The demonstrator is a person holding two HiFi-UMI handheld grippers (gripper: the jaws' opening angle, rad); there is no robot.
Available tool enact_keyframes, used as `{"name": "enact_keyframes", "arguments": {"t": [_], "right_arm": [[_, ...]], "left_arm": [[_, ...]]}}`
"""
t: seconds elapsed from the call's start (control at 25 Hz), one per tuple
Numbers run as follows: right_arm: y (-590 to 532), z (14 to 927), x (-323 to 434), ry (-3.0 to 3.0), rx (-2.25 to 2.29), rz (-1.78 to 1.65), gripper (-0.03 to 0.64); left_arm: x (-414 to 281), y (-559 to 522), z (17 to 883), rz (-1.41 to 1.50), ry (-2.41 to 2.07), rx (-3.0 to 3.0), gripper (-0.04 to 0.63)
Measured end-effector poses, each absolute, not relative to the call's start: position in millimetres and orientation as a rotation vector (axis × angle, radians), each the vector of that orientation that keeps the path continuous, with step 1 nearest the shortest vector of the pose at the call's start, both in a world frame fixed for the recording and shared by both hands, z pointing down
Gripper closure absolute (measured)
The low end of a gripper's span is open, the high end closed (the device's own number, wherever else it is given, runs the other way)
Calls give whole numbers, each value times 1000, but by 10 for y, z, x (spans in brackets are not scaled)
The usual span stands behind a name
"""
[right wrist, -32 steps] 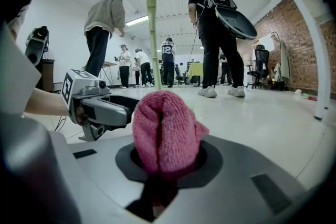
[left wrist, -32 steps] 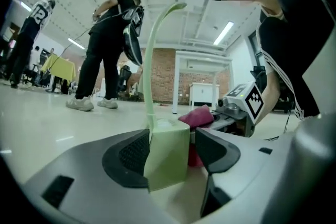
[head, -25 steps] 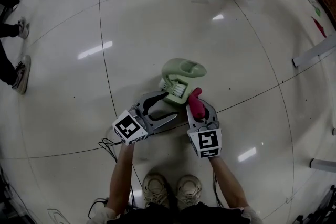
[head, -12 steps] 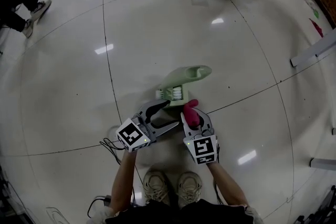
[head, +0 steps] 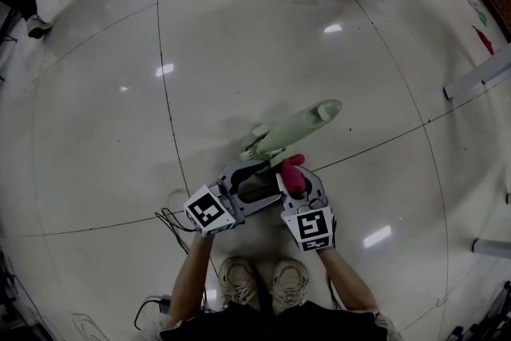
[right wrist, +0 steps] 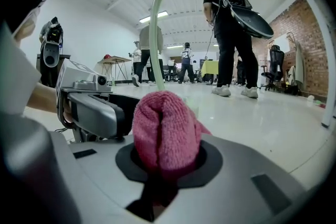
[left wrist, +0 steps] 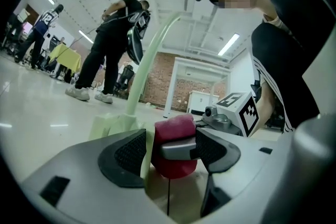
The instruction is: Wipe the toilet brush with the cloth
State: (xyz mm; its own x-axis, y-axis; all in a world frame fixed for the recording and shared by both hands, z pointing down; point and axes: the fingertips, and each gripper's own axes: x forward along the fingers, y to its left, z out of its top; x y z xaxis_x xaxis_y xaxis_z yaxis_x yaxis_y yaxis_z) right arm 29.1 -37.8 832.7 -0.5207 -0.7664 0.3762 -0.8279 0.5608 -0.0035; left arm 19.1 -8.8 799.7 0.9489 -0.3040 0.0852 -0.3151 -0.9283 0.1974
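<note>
1. Since a sec ago: toilet brush (head: 294, 126) has tipped. Handle end (head: 329, 111), then aimed nearly at the head cam, now lies out toward upper right. White bristles seen then no longer show. Both tools sit a bit lower in head view.
2. Brush location now: just ahead of person's shoes (head: 263, 283). Head end (head: 260, 148) is low, near floor (head: 120, 132), at tip of far jaw of L tool (left wrist: 170, 141). Handle slants up & away. Whether head end rests on floor: can't tell.
3. L tool: jaws well apart. Pale green edge of brush lies along inner face of one pad; no brush seen against the other pad. So it's touching, but a true clamp isn't confirmed.
4. R tool (right wrist: 164, 161): closed tight on pink cloth (right wrist: 164, 122), wad bulging past the tips. In L gripper view the cloth sits just beside that green edge, w/in the gap of L jaws. Contact looks likely, not certain.
5. Handling (judgement): brush = light moulded plastic, stiff, smooth, so prob. slippery on pads. Long curved handle gives leverage, so it'll swing if held loosely. Best hold = neck just above head end, or low on stem, leaving the rest free for wiping.
6. Cloth = soft terry, squashes, grips well. Pinch mid-wad, as now.
</note>
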Motion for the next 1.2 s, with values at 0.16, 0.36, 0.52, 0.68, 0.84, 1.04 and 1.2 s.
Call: {"name": "enact_keyframes", "arguments": {"t": [0.16, 0.36, 0.52, 0.68, 0.84, 1.04, 1.2], "right_arm": [[-355, 8348, 255, -2486, 1263, 252, 548], [-346, 8347, 227, -2493, 1254, 242, 548], [-352, 8345, 236, -2496, 1249, 236, 548], [-366, 8363, 243, -2495, 1252, 235, 548], [-386, 8360, 240, -2490, 1251, 229, 548], [-428, 8335, 230, -2497, 1242, 208, 548], [-469, 8307, 226, -2495, 1249, 199, 548]], "left_arm": [[195, -57, 8043, 83, -442, 2882, 319], [-17, -174, 7972, 53, -602, 2878, 319], [-312, -364, 8102, 81, -695, 2843, 315], [-363, -499, 8320, 153, -628, 2814, 215], [-288, -546, 8393, 248, -545, 2841, 190], [-304, -601, 8398, 245, -531, 2817, 189], [-386, -694, 8391, 241, -619, 2818, 189]]}}
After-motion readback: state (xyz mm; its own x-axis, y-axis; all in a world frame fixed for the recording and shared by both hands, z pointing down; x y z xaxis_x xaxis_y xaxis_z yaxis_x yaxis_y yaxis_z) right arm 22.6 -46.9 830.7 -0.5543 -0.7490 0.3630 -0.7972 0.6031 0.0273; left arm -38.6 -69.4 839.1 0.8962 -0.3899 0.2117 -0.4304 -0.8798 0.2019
